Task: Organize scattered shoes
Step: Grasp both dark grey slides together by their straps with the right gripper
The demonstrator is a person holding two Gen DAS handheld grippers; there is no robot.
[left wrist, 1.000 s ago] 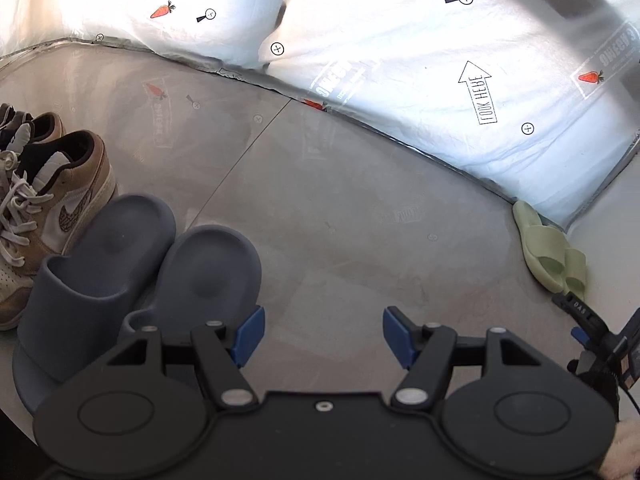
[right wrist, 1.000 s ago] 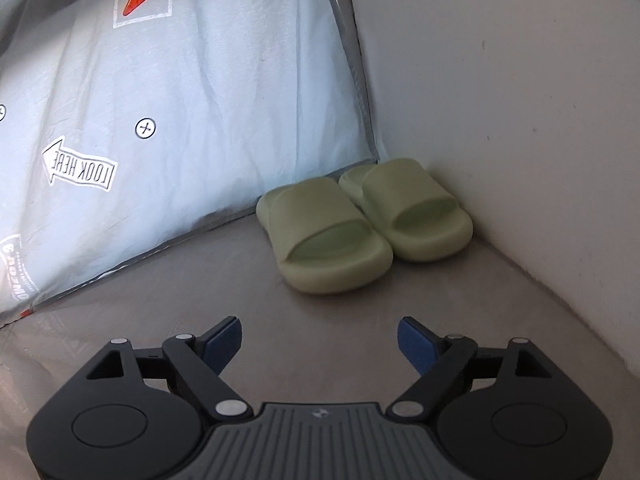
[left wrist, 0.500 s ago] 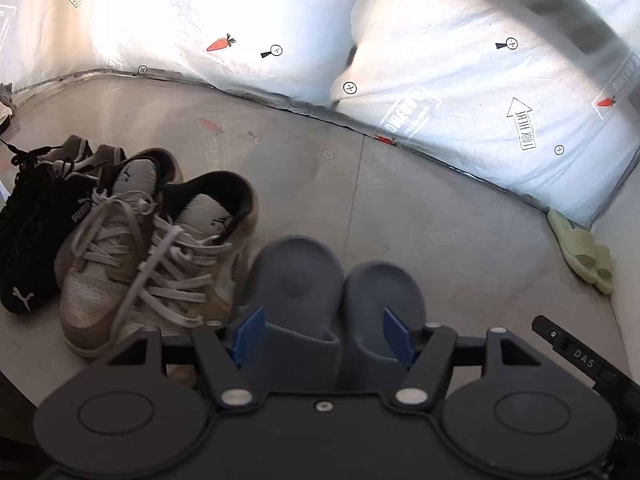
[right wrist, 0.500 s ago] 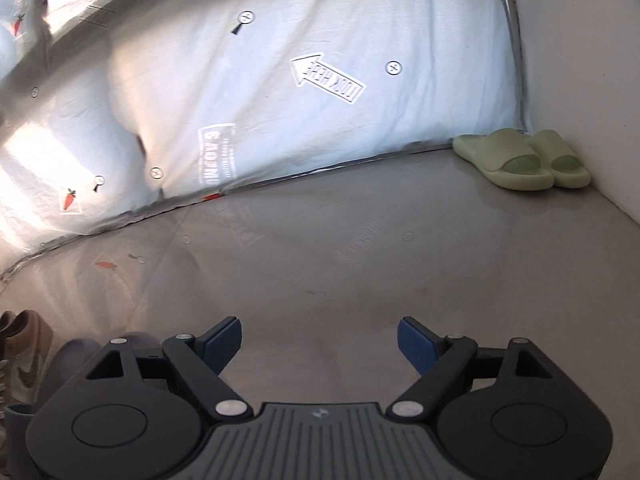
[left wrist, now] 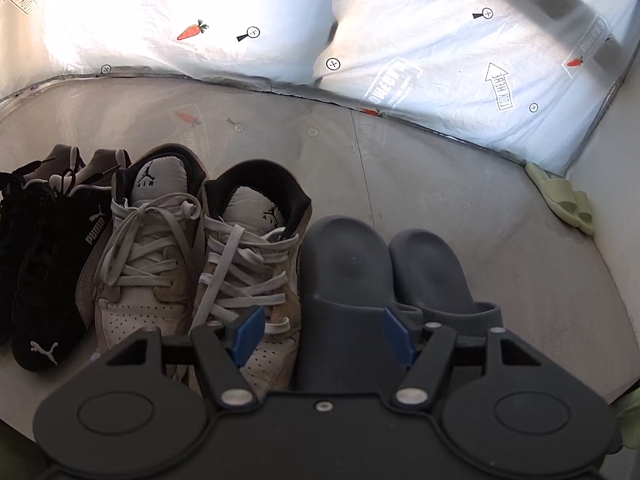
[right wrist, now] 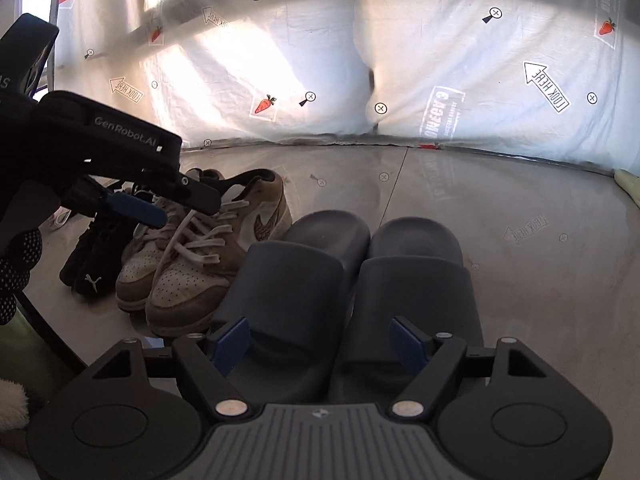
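Note:
A row of shoes stands on the grey floor: black sneakers (left wrist: 48, 240), tan and white high-tops (left wrist: 192, 248) and a pair of dark grey slides (left wrist: 380, 280), toes toward me. My left gripper (left wrist: 322, 334) hangs open above the left slide's strap. In the right wrist view the grey slides (right wrist: 352, 280) fill the centre, with the high-tops (right wrist: 200, 252) and black sneakers (right wrist: 92, 256) to their left. My right gripper (right wrist: 320, 342) is open just above the slides' toes. The left gripper (right wrist: 136, 204) shows at upper left, held by a gloved hand (right wrist: 16, 264).
A pair of pale green slides (left wrist: 562, 198) sits in the far right corner against the wall; only their edge (right wrist: 628, 184) shows in the right wrist view. A white printed sheet (left wrist: 360, 40) lines the back. Bare floor (left wrist: 480, 168) lies between the row and the green slides.
Both grippers swung away from the green slides' corner toward the shoe row. The right view went from the green slides close up to the grey slides. Both stayed open.

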